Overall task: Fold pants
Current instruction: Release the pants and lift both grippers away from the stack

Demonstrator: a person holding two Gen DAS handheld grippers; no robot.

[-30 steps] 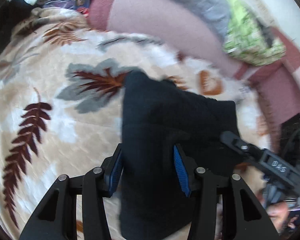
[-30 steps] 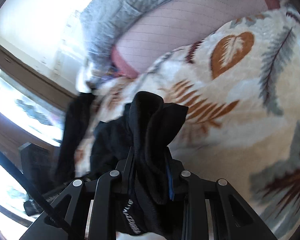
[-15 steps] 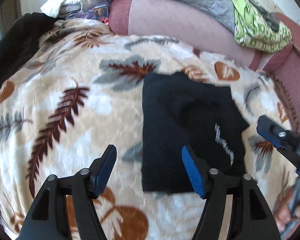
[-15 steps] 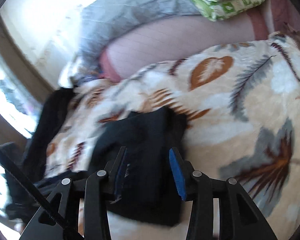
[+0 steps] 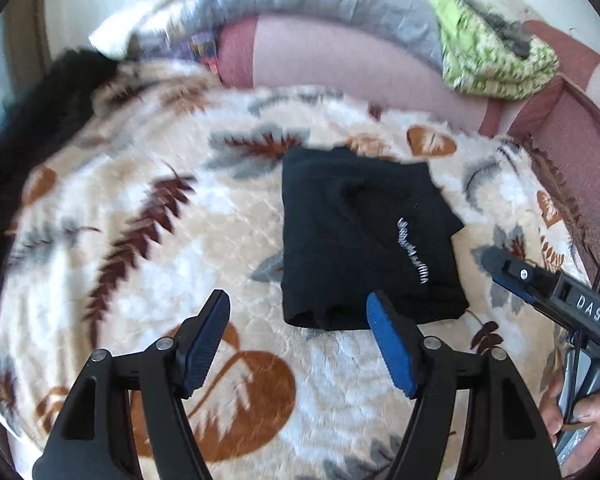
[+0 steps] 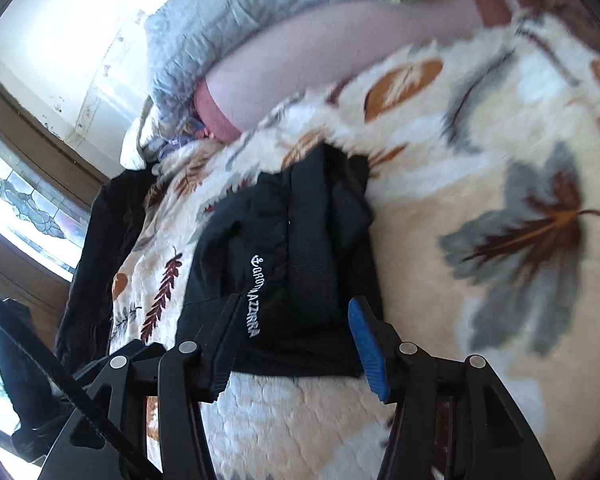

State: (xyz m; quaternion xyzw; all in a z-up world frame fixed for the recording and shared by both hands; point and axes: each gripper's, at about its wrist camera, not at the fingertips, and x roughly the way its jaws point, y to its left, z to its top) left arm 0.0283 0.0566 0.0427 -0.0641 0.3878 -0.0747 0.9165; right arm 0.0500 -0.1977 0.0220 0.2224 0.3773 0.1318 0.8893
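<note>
While the black pants (image 5: 360,248) lie folded on the leaf-print blanket (image 5: 140,200) with left gripper (image 5: 298,334) and right gripper (image 6: 292,332) both spread and empty, a snagging pad could drag the fold open

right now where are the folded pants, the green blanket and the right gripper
folded pants (image 5: 352,248): left wrist view, middle of the black top layer
green blanket (image 5: 496,60): left wrist view, its folded bulk
right gripper (image 6: 292,336): right wrist view, midway between its open fingertips
</note>
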